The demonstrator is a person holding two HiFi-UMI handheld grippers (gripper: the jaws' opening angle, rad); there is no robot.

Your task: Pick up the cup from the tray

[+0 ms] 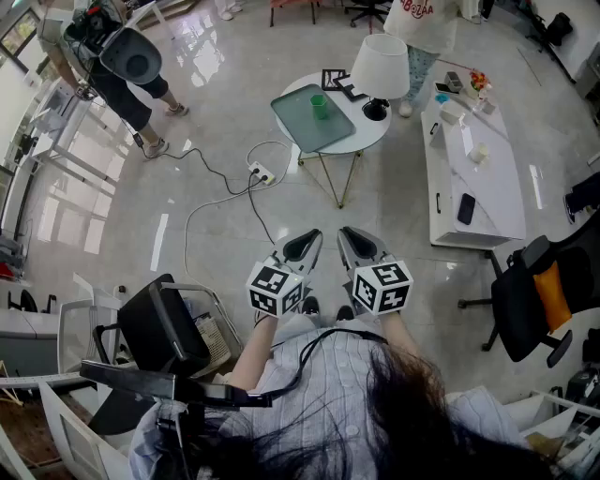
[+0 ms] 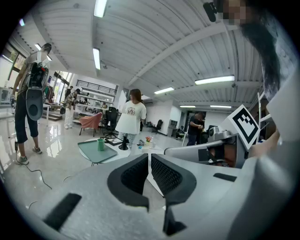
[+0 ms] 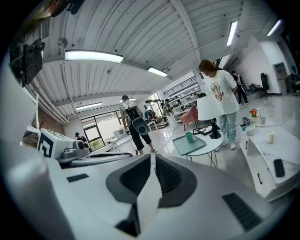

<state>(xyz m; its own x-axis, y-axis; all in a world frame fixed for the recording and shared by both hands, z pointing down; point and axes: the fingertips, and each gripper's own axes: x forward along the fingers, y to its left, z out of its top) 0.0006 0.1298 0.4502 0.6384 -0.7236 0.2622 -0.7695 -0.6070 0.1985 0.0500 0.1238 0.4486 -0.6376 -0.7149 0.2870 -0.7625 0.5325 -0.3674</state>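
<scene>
1. The left hand-held gripper (image 1: 306, 242) and the right hand-held gripper (image 1: 356, 242) are held side by side close to the person's body. They are well apart from the round worktop (image 1: 370, 131).
2. The left hand-held gripper's own view shows its jaws pressed together with nothing between them. The right hand-held gripper's own view shows the same.
3. The cup (image 1: 320, 106) is green and stands upright on the green tray (image 1: 305, 131). It sits in the tray's half nearer the lamp (image 1: 380, 67).
4. The lamp has a white shade and stands just beside the tray on the same round worktop.
5. A power strip (image 1: 262, 173) and its cable (image 1: 202, 211) lie on the floor (image 1: 141, 234) between the person and the round worktop.
6. A white rectangular worktop (image 1: 492, 178) stands to the right and carries a dark phone (image 1: 466, 208). A black office chair (image 1: 530, 300) stands near its front corner.
7. One person with a backpack (image 1: 127, 56) stands at the far left. Another person in a white shirt (image 1: 422, 19) stands behind the lamp.
8. The red print on that shirt is cut off by the frame and possibly reads "BOZAA".
9. The rest of the floor ahead is open.
</scene>
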